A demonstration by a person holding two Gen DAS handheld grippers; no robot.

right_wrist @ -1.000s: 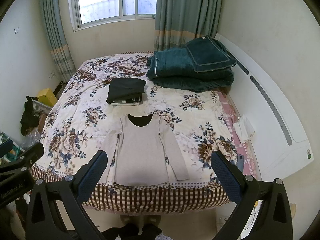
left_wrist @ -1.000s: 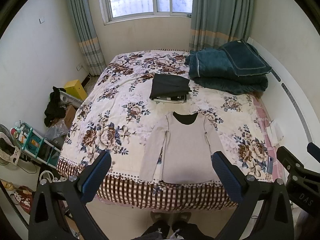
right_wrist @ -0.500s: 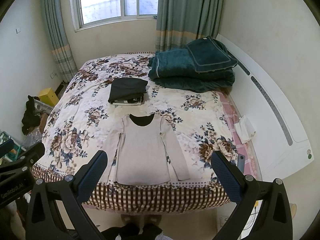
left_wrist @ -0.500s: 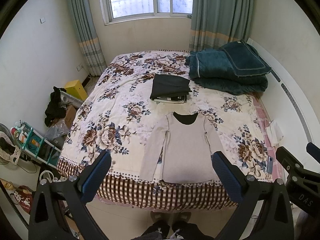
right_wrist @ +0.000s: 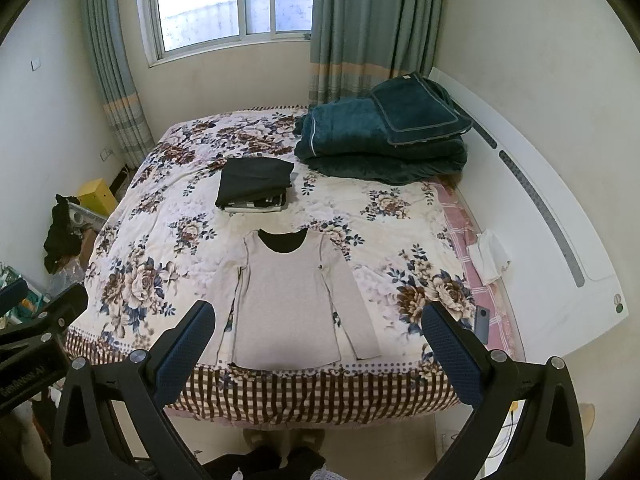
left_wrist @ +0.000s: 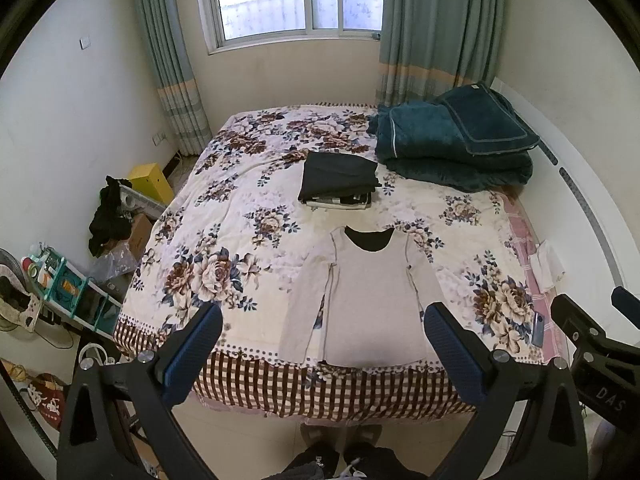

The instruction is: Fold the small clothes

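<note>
A light grey long-sleeved top with a black neckline lies flat, sleeves down its sides, at the near edge of the floral bed; it also shows in the right wrist view. My left gripper is open and empty, held high above the bed's near edge, well short of the top. My right gripper is open and empty at the same height. A stack of folded dark clothes lies beyond the top, also in the right wrist view.
A folded teal blanket sits at the back right of the bed. A white cloth and a phone lie on the pink strip by the white headboard. Boxes, a rack and dark clothes clutter the floor at left.
Both views have shifted very slightly; the grippers stay open and the top has not moved.
</note>
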